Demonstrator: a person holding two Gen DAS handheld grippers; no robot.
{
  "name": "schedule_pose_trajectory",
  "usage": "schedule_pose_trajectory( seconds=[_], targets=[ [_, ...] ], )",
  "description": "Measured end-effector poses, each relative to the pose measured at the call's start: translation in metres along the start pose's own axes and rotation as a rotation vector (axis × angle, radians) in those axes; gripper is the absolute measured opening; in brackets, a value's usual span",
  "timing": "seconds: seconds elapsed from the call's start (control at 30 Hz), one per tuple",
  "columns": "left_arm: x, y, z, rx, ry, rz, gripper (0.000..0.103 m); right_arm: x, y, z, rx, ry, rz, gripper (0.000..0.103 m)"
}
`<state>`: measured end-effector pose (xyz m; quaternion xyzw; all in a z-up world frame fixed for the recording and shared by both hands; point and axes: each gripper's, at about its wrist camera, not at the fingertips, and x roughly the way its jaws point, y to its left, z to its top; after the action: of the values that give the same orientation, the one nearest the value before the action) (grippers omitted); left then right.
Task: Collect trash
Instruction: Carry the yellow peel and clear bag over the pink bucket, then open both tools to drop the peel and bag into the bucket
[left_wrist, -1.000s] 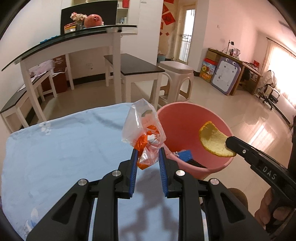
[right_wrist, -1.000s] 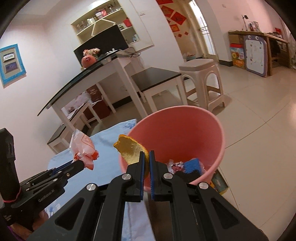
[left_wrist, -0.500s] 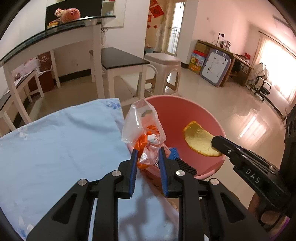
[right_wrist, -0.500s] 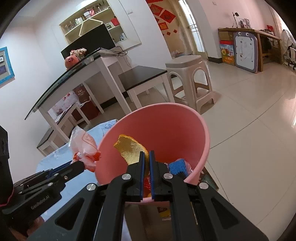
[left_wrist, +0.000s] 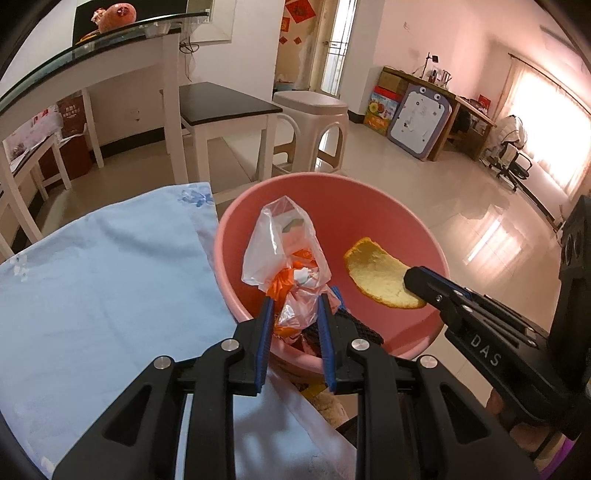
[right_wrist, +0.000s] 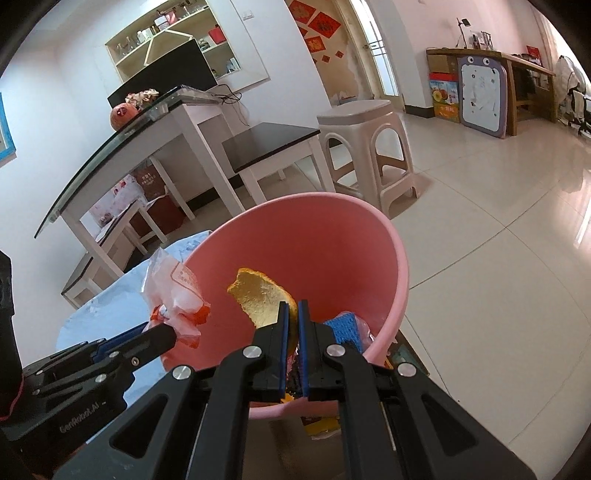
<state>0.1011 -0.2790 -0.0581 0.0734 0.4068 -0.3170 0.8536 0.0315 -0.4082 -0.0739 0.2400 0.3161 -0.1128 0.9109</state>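
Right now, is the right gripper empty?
No, the right gripper is shut on a yellow peel, held over the pink bin.

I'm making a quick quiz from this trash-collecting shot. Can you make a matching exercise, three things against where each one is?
Things:
1. plastic bag
2. orange peel
3. blue scrubber

Places:
A. lying inside the pink basin
B. held by the right gripper
C. held by the left gripper

Pairs: 1-C, 2-B, 3-A
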Motion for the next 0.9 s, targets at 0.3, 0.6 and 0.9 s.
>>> schedule_pose_trajectory(
  seconds=[0.3, 0.6, 0.9],
  targets=[
    [0.006, 0.003, 0.002, -0.004, 0.024, -0.007, 0.03, 0.007, -0.002, 0.001, 0.001, 0.008, -0.013, 0.005],
    [0.0, -0.001, 0.002, 0.01, 0.014, -0.025, 0.046, 0.011, 0.0, 0.001, -0.005, 0.009, -0.021, 0.008],
    [-0.011, -0.003, 0.0, 0.015, -0.011, -0.018, 0.046, 0.013, 0.004, 0.003, -0.02, 0.009, -0.027, 0.022]
  ],
)
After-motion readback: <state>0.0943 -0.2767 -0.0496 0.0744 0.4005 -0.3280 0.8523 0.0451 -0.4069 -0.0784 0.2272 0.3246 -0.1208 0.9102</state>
